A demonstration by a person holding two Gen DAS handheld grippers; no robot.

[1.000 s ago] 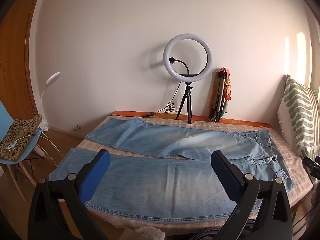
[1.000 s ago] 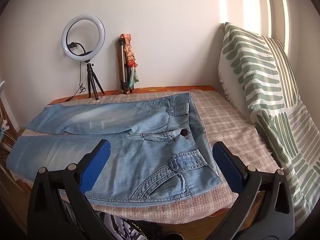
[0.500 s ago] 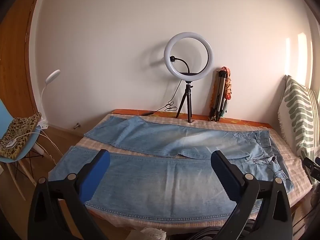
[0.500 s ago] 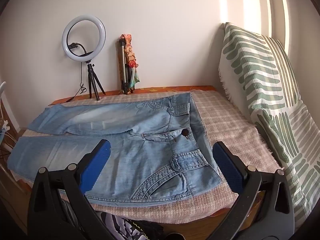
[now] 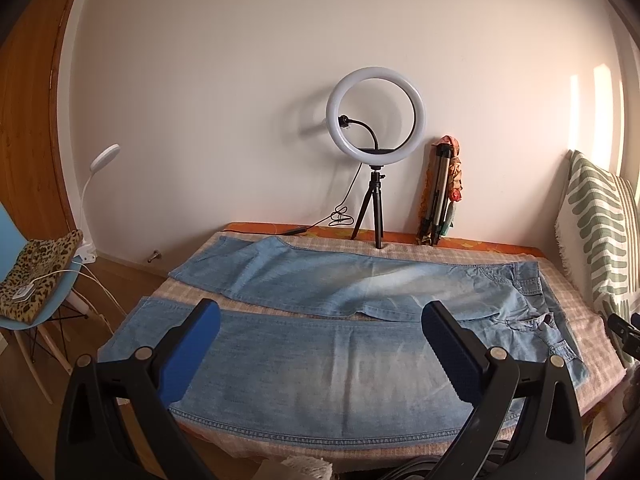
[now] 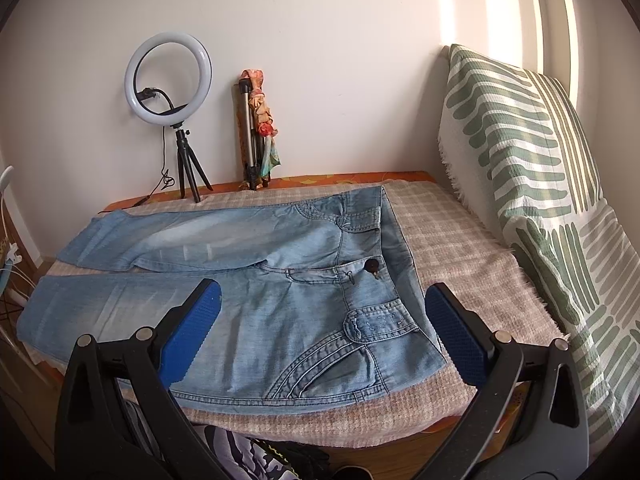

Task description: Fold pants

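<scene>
Light blue jeans [image 5: 320,344] lie flat and unfolded on a checked cloth over the table [image 5: 576,308], legs spread to the left, waist to the right. In the right wrist view the jeans [image 6: 280,312] show their waistband, a dark button [image 6: 373,266] and the front pocket. My left gripper [image 5: 320,332] is open and empty, held above the near leg. My right gripper [image 6: 322,320] is open and empty, held above the hip and pocket area. Neither touches the fabric.
A ring light on a tripod [image 5: 376,120] and a folded tripod [image 5: 440,196] stand at the table's back edge by the wall. A green-striped cushion [image 6: 540,184] leans at the right. A blue chair with leopard cloth [image 5: 36,276] stands left.
Both grippers have drifted very slightly; the views shifted a little. The jeans have not moved and both grippers stay open.
</scene>
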